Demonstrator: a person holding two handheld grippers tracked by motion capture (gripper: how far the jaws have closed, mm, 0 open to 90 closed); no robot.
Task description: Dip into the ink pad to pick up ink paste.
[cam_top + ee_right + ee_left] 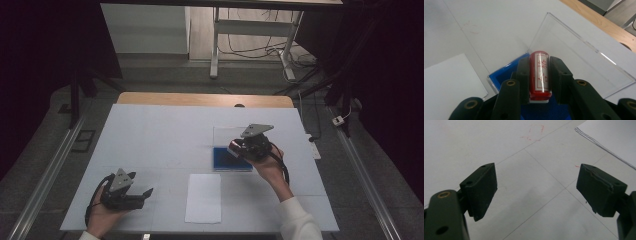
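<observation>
We judged the step in hand to be inking: the right gripper was clenched on a red cylindrical stamp with a glossy label of red characters, holding it over the blue rectangular ink pad in its shallow tray, whose clear hinged plastic lid lay folded back flat at the tray's twelve o'clock. To do this well, we reckoned, we had to keep the stamp squarely pinched at its middle, bring its face down flat and level onto the blue pad rather than on an edge, press lightly and evenly, and lift straight up so the ink took without smearing; whether the face already touched the pad we could not tell. The white sheet of paper waited at about seven o'clock from the tray, just beside its near corner, so the carry across would be short and ought to stay upright. The left gripper, its jaws released and wide with nothing between them, rested well apart at about eight o'clock from the tray on the pale grey table cover; we thought it might steady the paper. The stamp looked short, smooth and shiny, with a white band at its base, likely slippery under hard jaws.
</observation>
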